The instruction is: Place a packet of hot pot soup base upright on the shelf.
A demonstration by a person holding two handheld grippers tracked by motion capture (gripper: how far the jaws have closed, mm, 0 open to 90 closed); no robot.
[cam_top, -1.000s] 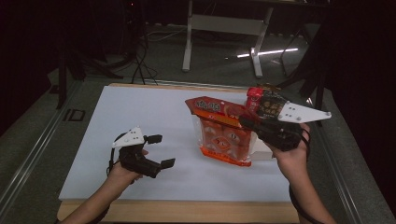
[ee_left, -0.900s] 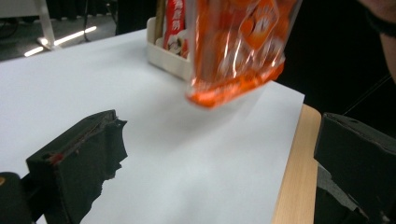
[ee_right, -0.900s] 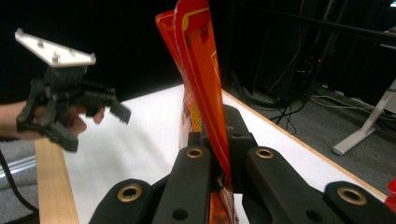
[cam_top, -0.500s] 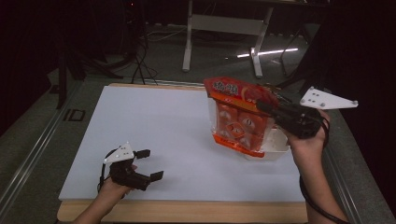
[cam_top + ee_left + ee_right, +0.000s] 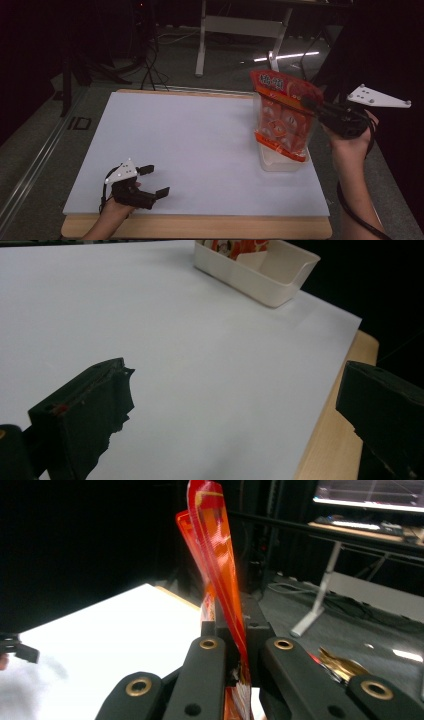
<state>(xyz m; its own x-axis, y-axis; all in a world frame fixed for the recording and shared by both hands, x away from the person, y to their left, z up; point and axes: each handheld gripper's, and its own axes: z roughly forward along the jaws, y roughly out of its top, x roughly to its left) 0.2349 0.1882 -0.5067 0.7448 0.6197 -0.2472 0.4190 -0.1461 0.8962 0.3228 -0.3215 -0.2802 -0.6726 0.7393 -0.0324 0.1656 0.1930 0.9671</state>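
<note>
An orange-red snack bag (image 5: pixel 281 116) with round pieces showing through its clear front hangs upright, its bottom over a clear plastic tub (image 5: pixel 282 164) at the table's right. My right gripper (image 5: pixel 311 106) is shut on the bag's right edge. In the right gripper view the bag (image 5: pixel 216 550) rises edge-on from between the closed jaws. My left gripper (image 5: pixel 152 180) stands open low over the table's front left corner, nothing between its fingers. In the left gripper view the tub (image 5: pixel 260 271) looks off-white, with the bag's bottom (image 5: pixel 235 246) inside.
A white sheet (image 5: pixel 200 145) covers the wooden table (image 5: pixel 200 227). Behind it stand a desk frame (image 5: pixel 240 25) and cables on the dark floor. A light strip (image 5: pixel 287 56) glows on the floor beyond the table.
My right gripper has carried the bag rightward and up, turning it from lying flat to hanging upright over the tub. My left gripper has dropped toward the table's front left corner.
</note>
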